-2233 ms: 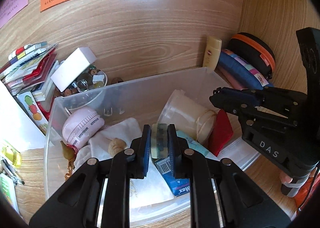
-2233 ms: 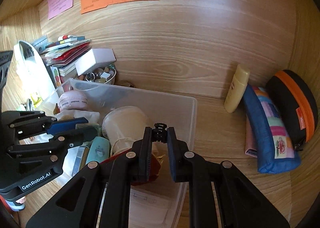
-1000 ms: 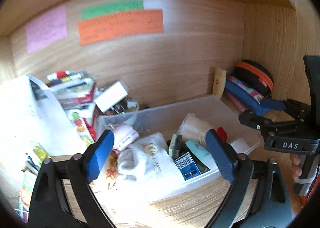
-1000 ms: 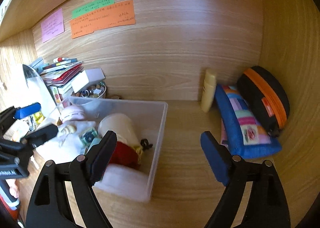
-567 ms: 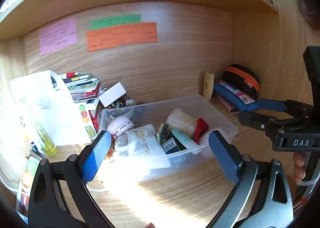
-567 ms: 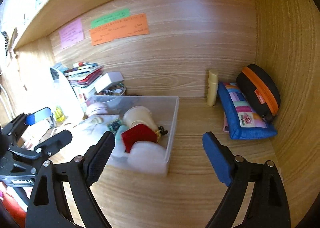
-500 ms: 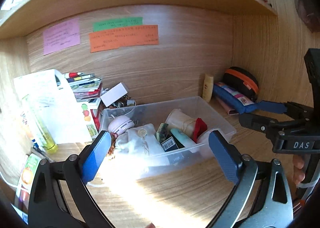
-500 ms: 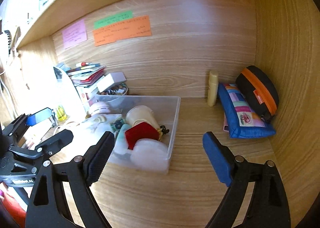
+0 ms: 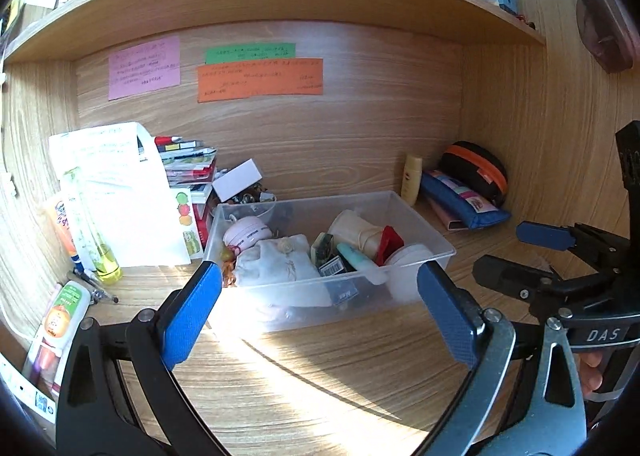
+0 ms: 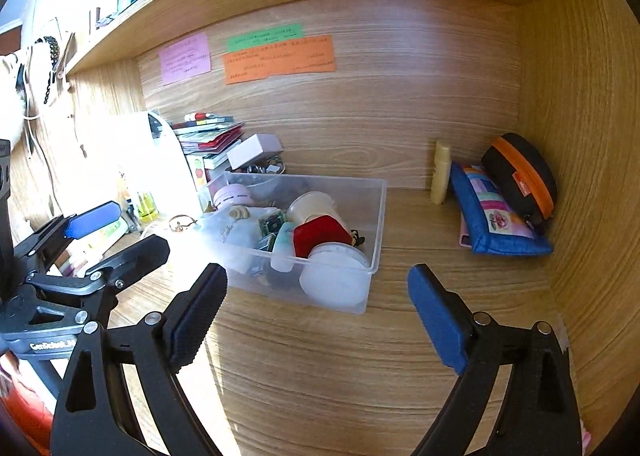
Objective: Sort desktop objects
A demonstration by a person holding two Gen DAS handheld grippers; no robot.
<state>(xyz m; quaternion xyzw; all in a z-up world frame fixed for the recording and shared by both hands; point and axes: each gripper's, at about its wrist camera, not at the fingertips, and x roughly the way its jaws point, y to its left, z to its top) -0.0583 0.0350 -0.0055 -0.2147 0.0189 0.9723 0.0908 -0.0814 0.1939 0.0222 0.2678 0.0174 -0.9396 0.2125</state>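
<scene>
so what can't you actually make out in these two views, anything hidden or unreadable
- Handwriting on the orange note, green note and pink note: too small to read in either view.
- Contents of the small bowl: the white box and the clear bin wall hide most of it.
- Items low in the bin: the white cloth pouch covers them.
- Area left of the bin, right wrist view: washed out by sun glare.

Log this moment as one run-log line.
left gripper: open, empty | right gripper: opening, empty | bin: filled, on desk | both short of bin
</scene>
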